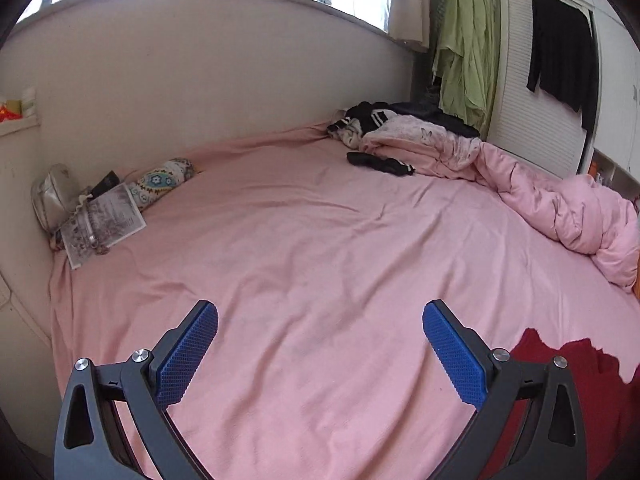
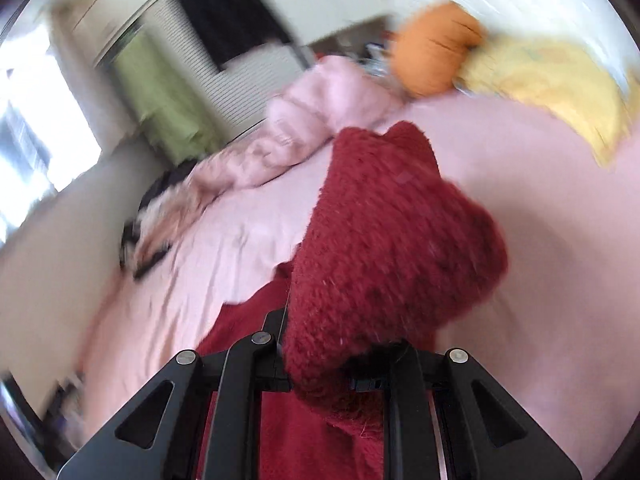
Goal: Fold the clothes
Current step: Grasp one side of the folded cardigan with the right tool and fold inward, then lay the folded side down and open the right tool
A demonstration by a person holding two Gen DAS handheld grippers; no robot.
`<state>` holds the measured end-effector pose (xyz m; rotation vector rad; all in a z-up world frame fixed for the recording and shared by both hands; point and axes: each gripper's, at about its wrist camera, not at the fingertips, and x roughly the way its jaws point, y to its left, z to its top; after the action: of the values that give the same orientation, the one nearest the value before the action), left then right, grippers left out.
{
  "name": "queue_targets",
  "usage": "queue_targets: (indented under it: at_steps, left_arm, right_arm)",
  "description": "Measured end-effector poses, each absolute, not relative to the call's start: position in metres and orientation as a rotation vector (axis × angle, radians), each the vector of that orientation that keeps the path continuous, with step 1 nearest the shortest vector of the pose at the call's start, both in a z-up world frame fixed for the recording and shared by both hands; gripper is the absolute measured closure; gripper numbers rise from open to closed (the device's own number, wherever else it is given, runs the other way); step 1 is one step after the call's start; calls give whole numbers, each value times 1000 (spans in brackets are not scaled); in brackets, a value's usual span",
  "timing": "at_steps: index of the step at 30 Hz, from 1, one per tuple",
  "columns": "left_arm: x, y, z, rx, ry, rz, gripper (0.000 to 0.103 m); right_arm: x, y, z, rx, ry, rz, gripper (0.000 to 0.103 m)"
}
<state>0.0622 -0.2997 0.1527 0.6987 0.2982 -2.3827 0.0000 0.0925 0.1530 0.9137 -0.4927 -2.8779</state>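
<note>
A dark red fuzzy garment point(image 2: 384, 240) is bunched up in front of my right gripper point(image 2: 332, 360). The right jaws are shut on it and the cloth hides the fingertips; more of it hangs below. The right wrist view is blurred. In the left wrist view the same red garment point(image 1: 580, 376) shows at the lower right, just beyond my right-hand finger. My left gripper point(image 1: 320, 352) is open wide and empty, with blue pads point(image 1: 188, 356), above the pink bed sheet point(image 1: 304, 240).
A crumpled pink duvet point(image 1: 560, 200) and dark clothes point(image 1: 380, 162) lie at the bed's far right. A booklet point(image 1: 104, 224), a silver bag point(image 1: 54, 196) and a patterned roll point(image 1: 164, 178) sit at the left wall. An orange cushion point(image 2: 432, 48) and yellow cloth point(image 2: 552, 84) lie beyond.
</note>
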Motion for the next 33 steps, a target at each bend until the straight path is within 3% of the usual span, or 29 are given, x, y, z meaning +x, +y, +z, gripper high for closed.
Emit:
queue_targets:
  at_steps: [5,12,14,16,17,19,23,28,30,33]
  left_arm:
    - [60,-295,153,708,308,-2428,0]
    - [57,-298,151,734,321,-2450,1]
    - [53,-295,148,766,332,-2474,1]
    - [48,-292,145,802,344,-2514,1]
    - [46,-290,144,820,355,-2536,1]
    - [44,-287,141,858,393,-2593,1]
    - [38,-281,132,993,530,-2745,1]
    - [17,-263,95,1397,952,-2894,1]
    - [9,-258,80,1503,1108,-2861,9]
    - [5,-256,61,1591,1291,-2774,12]
  right_arm:
    - [12,-37,135,838,183,-2741,85]
    - [44,-138,12,840,910,-2519,85]
    - [48,-145,15,802,984,-2521,84]
    - [42,-142,15,799,952,-2518,76]
    - [39,-140,13,790,941,-2513,63]
    - [42,-138,12,743,941,-2504,58]
    - [61,-105,43,778,610,-2506,36]
    - [97,-18,81,747,105,-2642,34]
    - [99,19,86,773,-91,-2722,34]
    - [82,81,71,882,-780,-2456,34]
